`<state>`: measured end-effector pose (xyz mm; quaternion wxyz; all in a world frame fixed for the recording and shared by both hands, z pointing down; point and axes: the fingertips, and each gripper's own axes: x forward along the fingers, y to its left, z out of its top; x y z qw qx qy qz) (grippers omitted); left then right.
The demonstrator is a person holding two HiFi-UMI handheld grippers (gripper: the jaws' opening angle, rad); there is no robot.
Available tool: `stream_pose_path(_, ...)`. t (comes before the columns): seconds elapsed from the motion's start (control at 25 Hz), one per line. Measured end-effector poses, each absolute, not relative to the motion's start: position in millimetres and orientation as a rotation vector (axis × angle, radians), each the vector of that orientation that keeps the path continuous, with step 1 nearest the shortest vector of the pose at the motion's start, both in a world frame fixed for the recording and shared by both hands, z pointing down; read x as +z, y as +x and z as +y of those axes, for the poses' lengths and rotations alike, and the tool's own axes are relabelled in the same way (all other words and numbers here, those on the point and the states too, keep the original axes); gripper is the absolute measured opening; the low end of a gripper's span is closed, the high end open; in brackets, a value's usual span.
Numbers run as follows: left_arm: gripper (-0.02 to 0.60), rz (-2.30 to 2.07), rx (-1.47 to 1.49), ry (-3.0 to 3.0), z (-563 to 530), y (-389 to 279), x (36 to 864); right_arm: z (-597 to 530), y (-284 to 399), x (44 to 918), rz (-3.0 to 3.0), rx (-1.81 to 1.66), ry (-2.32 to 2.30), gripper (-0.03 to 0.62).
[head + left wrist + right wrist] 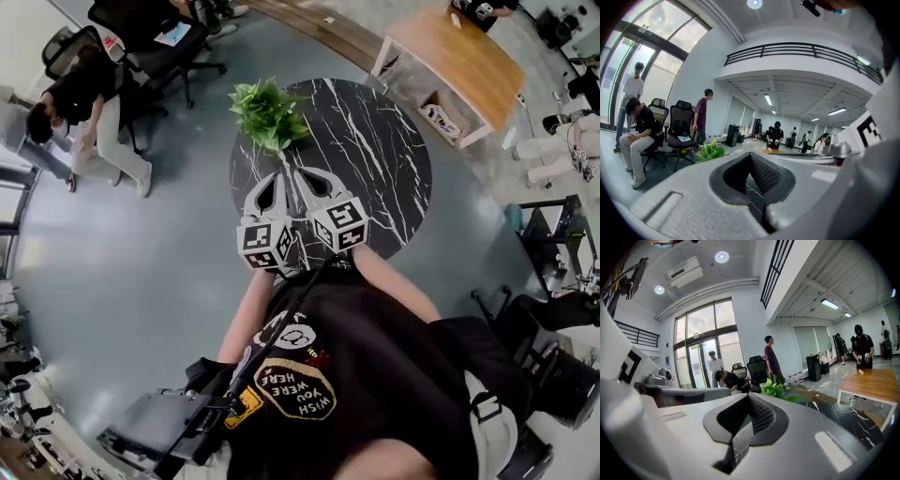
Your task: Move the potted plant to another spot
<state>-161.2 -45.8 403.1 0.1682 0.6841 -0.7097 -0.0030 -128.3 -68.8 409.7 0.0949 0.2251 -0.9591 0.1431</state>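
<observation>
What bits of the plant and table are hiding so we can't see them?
1. Head view: the pot of the plant is hidden under its own leaves.
2. Left gripper view: the left gripper covers the pot and nearly all the table.
3. Right gripper view: the right gripper hides the pot too.
4. Head view: part of the table's near edge sits behind both grippers.

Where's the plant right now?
Head view, upper middle: the plant stands on the black table's far-left edge, toward the office chair.
</observation>
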Motion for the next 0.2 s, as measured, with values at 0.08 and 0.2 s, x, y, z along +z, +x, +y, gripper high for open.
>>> stream_pose_path(0.08, 0.003, -2.021, -0.01, 1.953, -46.0, -159.0, 399.8, -68.1, -127.7, 408.3, -2.848, 0.422, 0.665, 0.002)
stream_pose_path(0.2, 0.003, -2.028, -0.016, 1.96, -46.3, -157.9, 395.2, -67.2, -127.7, 405.5, -2.856, 0.419, 0.663, 0.002)
